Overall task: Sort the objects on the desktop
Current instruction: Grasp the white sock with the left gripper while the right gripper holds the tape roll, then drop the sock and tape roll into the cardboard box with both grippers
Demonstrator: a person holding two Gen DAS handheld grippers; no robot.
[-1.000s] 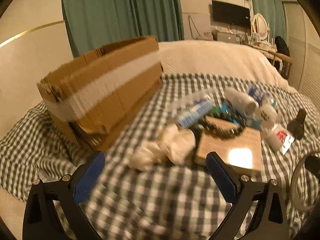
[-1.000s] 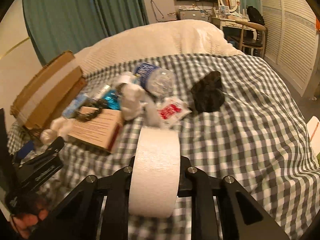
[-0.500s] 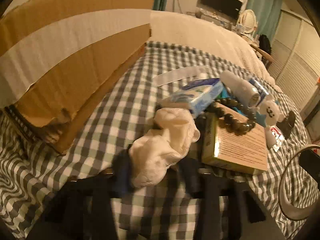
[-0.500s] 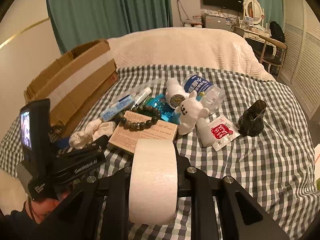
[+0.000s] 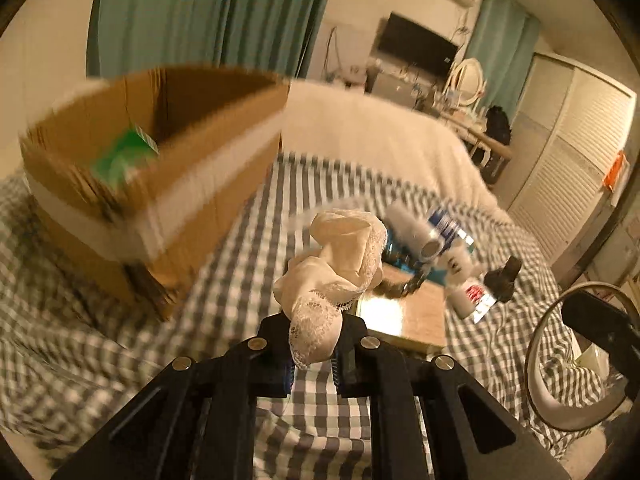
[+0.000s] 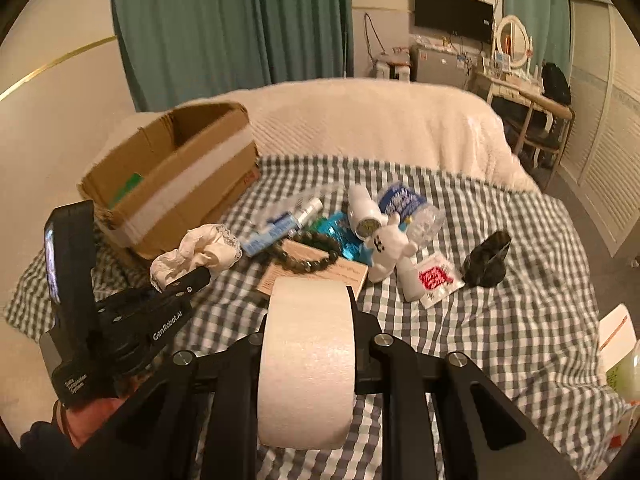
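Note:
My left gripper is shut on a crumpled white lace cloth and holds it above the checkered bedspread, right of the open cardboard box. The box holds a green item. From the right wrist view the left gripper holds the cloth beside the box. My right gripper is shut on a white tape roll, above the near part of the bed.
A pile lies mid-bed: a tan book with a bead bracelet, a blue tube, a water bottle, a white plush, a red-printed sachet, a dark bag. A cream blanket covers the far side.
My left gripper closed on the lace cloth and lifted it off the bed toward the box. My right gripper rose and pulled back, still holding the tape roll.

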